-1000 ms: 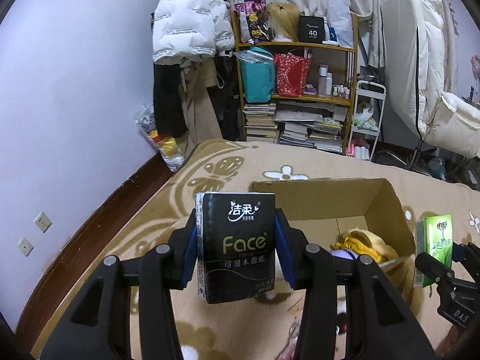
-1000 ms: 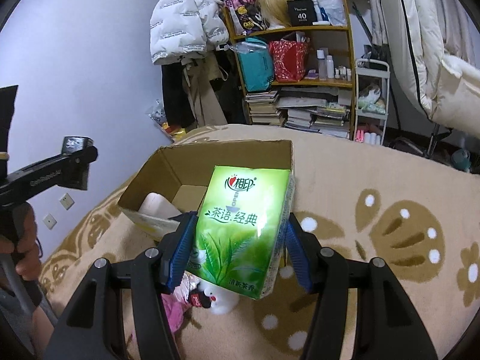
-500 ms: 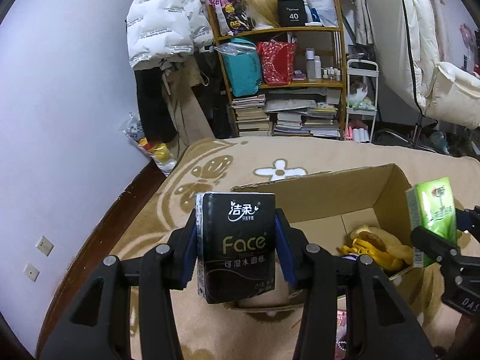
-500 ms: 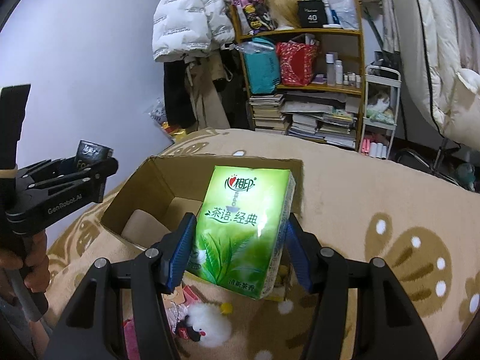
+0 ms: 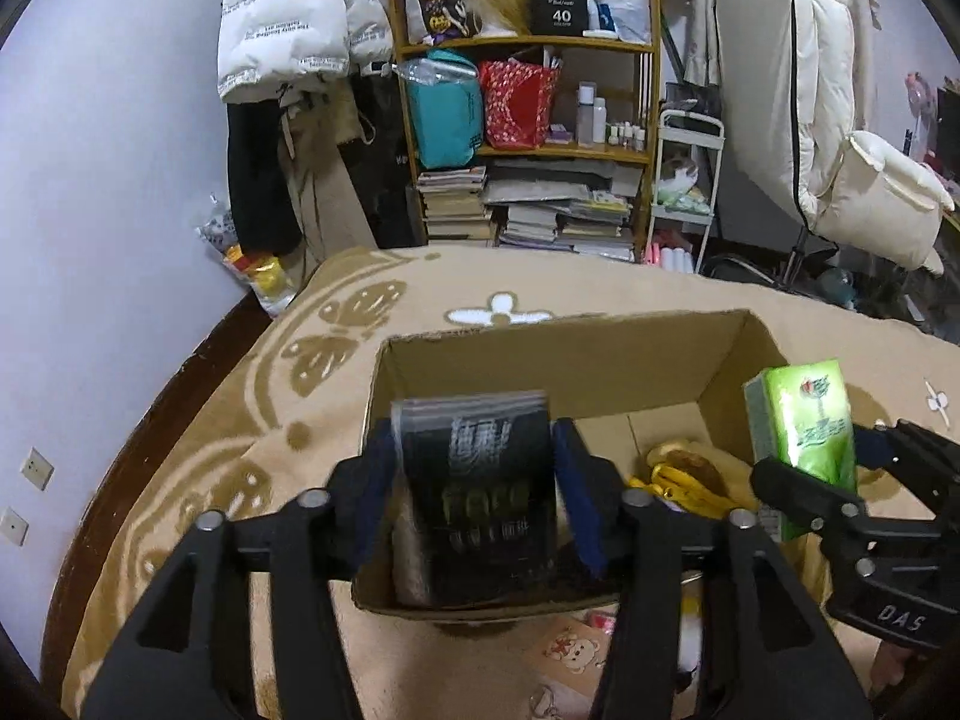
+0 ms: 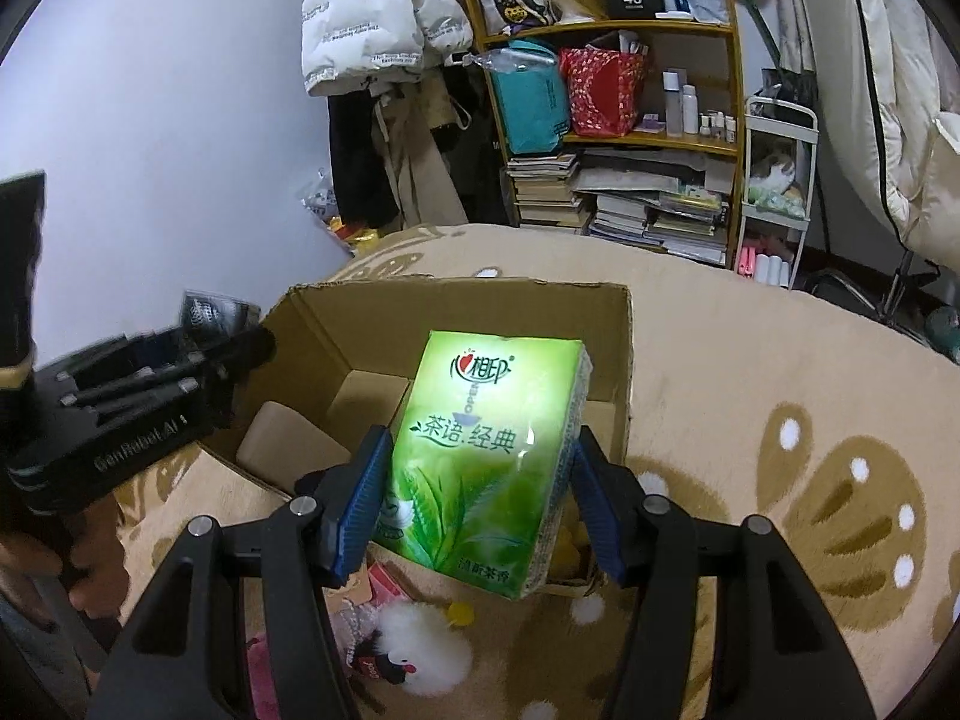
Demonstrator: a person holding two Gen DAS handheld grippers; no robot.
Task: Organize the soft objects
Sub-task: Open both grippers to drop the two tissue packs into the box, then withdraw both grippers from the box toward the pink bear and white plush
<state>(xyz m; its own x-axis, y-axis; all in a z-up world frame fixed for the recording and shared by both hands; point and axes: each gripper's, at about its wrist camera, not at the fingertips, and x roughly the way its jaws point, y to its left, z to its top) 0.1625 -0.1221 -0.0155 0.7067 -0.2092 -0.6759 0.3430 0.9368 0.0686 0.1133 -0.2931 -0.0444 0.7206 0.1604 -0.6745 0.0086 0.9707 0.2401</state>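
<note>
The left tool (image 5: 474,492) hangs over the near end of the cardboard box (image 5: 564,354) with its jaws just opened; the black tissue pack (image 5: 474,480) between them is blurred and looks to be slipping free, which fits a drop straight into the box below. I'd guess it was carried above the opening so it would land inside and not on the blanket. To that tool's right, the right tool (image 6: 477,492) grips the green tissue pack (image 6: 486,456) upright, tilted a little, above the box's other end, seemingly waiting its turn. Beneath and ahead of the left tool, something yellow and soft (image 5: 690,474) already lies in the box. A white fluffy toy (image 6: 426,648) sits on the blanket just under the right tool.
</note>
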